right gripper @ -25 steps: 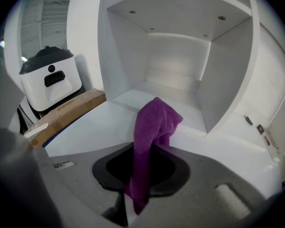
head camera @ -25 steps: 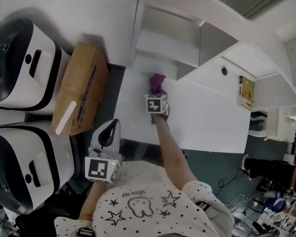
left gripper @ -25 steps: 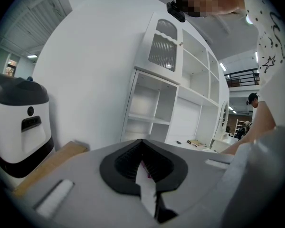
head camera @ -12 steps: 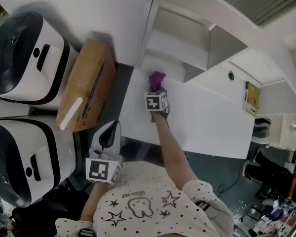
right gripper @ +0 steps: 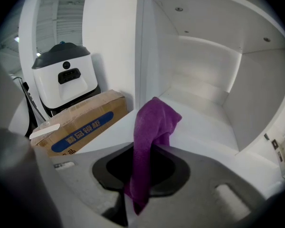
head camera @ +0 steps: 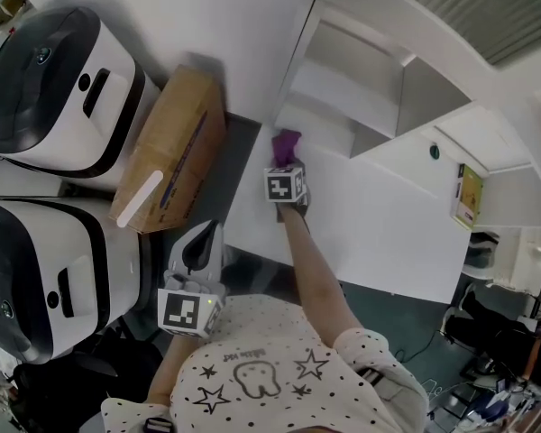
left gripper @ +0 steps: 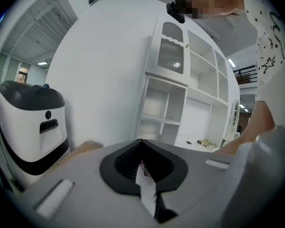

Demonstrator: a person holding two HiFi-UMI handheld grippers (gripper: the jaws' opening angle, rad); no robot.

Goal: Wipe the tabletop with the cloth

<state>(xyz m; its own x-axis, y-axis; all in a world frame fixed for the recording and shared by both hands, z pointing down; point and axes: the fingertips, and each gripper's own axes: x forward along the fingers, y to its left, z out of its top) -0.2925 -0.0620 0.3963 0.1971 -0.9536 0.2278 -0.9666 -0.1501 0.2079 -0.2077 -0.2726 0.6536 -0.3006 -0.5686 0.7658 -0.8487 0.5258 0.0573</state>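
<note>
Two grippers, read left to right. The left gripper (head camera: 201,246) hangs off the tabletop's (head camera: 388,228) near-left edge, below the cardboard box (head camera: 167,165), with its jaws closed and no cloth in them. The right gripper (head camera: 287,171) is clamped on the purple cloth (head camera: 286,144). The cloth's long axis runs straight ahead of the jaws onto the far-left corner. Bare tabletop lies to the right, which probably sets the direction of the next stroke.

White star-and-dot shirt (head camera: 279,373) — grey left tool (head camera: 203,230) and right tool (head camera: 286,162), black-and-white marker cubes (head camera: 187,311)
</note>
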